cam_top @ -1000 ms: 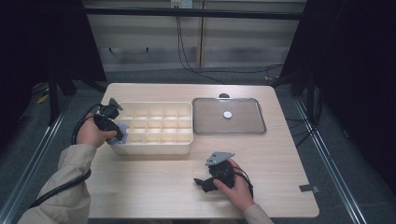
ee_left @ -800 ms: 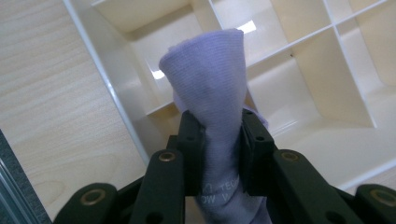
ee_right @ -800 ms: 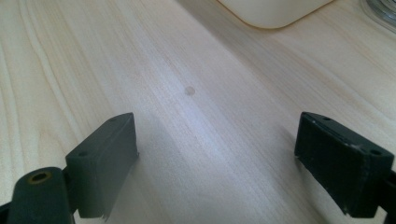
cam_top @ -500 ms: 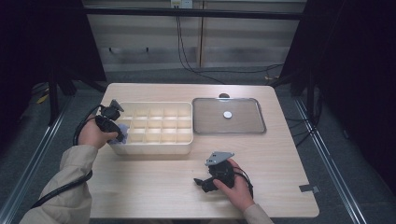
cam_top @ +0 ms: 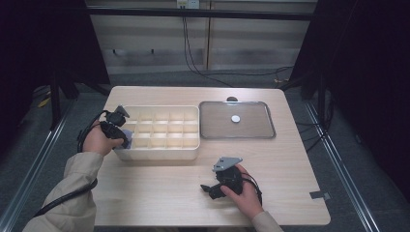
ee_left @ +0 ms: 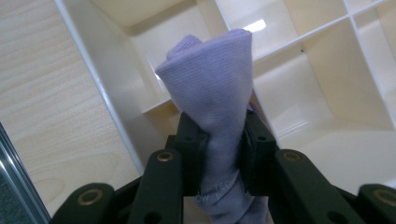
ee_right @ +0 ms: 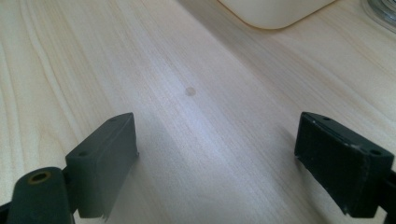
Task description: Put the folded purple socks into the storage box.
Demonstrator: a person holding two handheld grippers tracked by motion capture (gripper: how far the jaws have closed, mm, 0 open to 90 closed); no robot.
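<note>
1. Pale wooden worktop (cam_top: 159,193) carries a cream divided box (cam_top: 167,153) and a grey tray (cam_top: 237,136).
2. Left claw (ee_left: 223,140) pinches a lilac rolled cloth (ee_left: 212,88) across its lower part.
3. Cloth's long axis runs along the jaws; its free end points away from the claw, over the box's corner compartments.
4. Right claw (ee_right: 217,158) stands spread, nothing between its jaws, low over bare worktop, well apart from the cloth.
</note>
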